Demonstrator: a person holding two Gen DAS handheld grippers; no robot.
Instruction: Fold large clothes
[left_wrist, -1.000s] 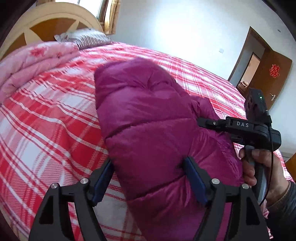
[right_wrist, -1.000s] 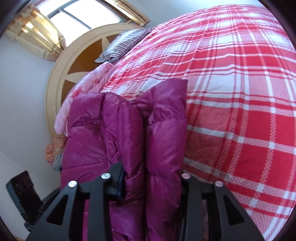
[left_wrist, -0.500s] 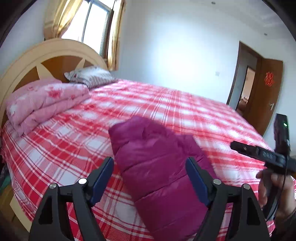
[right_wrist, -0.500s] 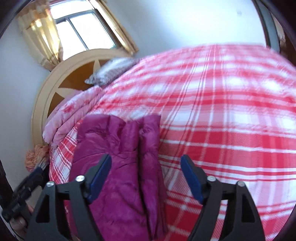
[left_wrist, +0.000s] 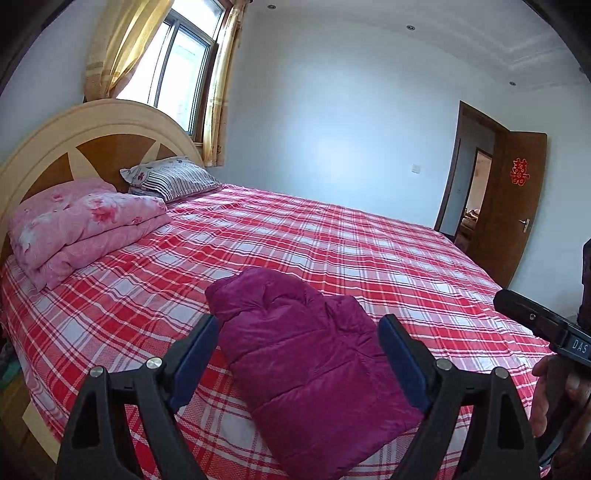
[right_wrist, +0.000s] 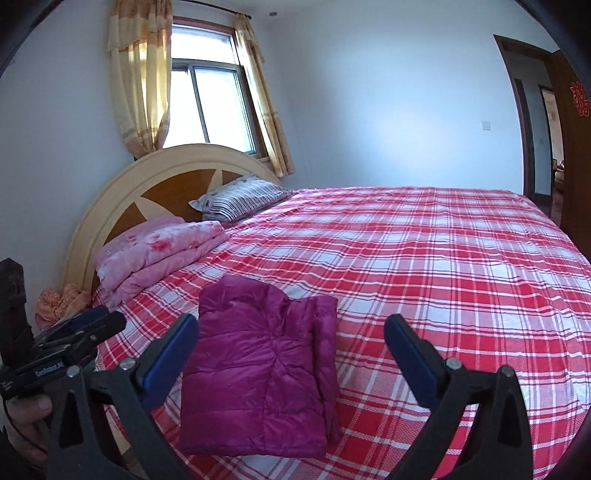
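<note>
The purple jacket (left_wrist: 310, 354) is seen lying folded into a compact bundle on the checked bedsheet (left_wrist: 332, 243), near the edge of the bed closest to the cameras; in the right wrist view it sits at about 7 o'clock from the centre of the frame (right_wrist: 258, 369), with a narrower folded strip laid along its right side. No part of it is held. The left gripper (left_wrist: 297, 363) is held above and short of the jacket with its jaws spread wide and nothing between them, and the right gripper (right_wrist: 290, 356) is likewise wide open and empty, apart from the cloth. This placement is judged to suit a finished fold: the bundle is left flat so the puffy quilting is not disturbed, and both tools are kept clear so nothing is dragged. A folded pink quilt (left_wrist: 81, 229) is stacked at 10 o'clock against the headboard (left_wrist: 96, 136), and a striped pillow (left_wrist: 173, 179) is propped beside it, well apart from the jacket, so the near stretch of sheet serves as working space. The task is judged to be essentially complete.
</note>
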